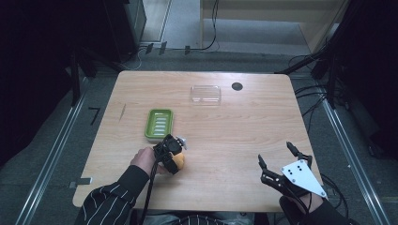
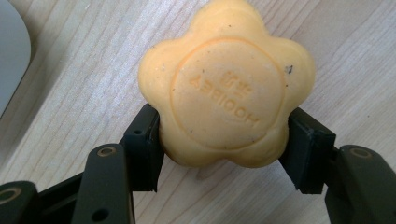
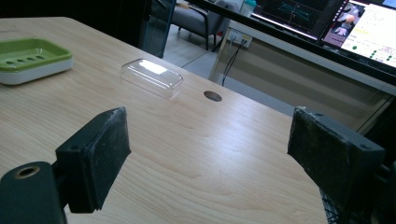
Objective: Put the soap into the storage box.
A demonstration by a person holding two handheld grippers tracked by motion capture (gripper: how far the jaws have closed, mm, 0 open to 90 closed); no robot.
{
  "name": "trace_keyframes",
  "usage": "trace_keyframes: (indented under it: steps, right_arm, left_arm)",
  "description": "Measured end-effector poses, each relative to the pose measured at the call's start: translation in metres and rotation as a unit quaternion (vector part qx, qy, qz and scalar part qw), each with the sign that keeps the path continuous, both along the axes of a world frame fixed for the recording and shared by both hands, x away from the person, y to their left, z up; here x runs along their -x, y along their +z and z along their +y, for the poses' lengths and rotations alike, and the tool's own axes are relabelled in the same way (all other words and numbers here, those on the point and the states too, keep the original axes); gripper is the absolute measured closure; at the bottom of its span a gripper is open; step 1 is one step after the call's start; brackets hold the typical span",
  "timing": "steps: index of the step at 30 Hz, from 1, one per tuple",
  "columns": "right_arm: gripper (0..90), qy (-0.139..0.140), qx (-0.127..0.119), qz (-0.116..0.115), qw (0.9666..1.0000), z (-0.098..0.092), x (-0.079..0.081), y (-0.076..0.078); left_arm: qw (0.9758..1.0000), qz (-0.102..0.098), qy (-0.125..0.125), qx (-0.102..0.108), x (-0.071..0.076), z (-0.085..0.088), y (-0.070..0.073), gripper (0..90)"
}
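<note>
A flower-shaped orange soap (image 2: 226, 88) with embossed letters sits between the jaws of my left gripper (image 2: 224, 144), which is shut on its two sides just above the wooden table. In the high view that gripper (image 1: 172, 154) holds the soap (image 1: 179, 161) near the front left, just below the green soap dish (image 1: 159, 123). My right gripper (image 1: 277, 157) stands open at the front right with nothing between its fingers (image 3: 100, 154). The green dish (image 3: 30, 58) and a clear plastic lid (image 3: 152, 77) lie ahead of it.
The clear lid (image 1: 205, 93) lies at the back middle of the table, beside a dark round hole (image 1: 237, 86). Bare wood spans the middle (image 1: 225, 136). Monitors (image 3: 369, 28) stand beyond the table's far edge.
</note>
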State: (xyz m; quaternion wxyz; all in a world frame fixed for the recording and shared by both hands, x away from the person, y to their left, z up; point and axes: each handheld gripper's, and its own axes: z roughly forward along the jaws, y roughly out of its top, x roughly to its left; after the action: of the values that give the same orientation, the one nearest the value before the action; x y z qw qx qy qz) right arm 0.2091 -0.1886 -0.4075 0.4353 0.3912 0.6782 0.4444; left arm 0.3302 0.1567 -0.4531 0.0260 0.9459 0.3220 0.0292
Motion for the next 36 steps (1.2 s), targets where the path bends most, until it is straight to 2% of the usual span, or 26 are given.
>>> trace_keyframes:
  steps: [9, 11, 14, 17, 19, 36]
  right_arm:
    - [13.4, 0.000, -0.003, -0.001, 1.0000, 0.000, 0.000, 0.000]
    - [13.4, 0.000, -0.001, -0.002, 1.0000, 0.000, 0.000, 0.000]
    - [13.4, 0.000, -0.002, 0.000, 1.0000, 0.000, 0.000, 0.000]
    - [13.4, 0.000, -0.002, -0.001, 1.0000, 0.000, 0.000, 0.000]
    - [13.4, 0.000, -0.001, -0.001, 1.0000, 0.000, 0.000, 0.000]
    - [13.4, -0.001, -0.003, -0.002, 1.0000, -0.001, 0.000, 0.000]
  left_arm:
    - [1.0000, -0.001, -0.004, -0.003, 0.000, 0.001, 0.001, 39.6]
    - [1.0000, -0.004, -0.001, 0.003, 0.000, 0.002, 0.001, 39.6]
    - [1.0000, 0.001, -0.001, -0.002, -0.001, 0.003, 0.003, 39.6]
    - [1.0000, -0.005, -0.003, -0.005, 0.000, 0.004, 0.004, 39.6]
    - [1.0000, -0.005, -0.002, 0.002, 0.000, 0.005, 0.006, 39.7]
    - [1.0000, -0.005, 0.000, 0.003, 0.002, 0.018, 0.015, 39.6]
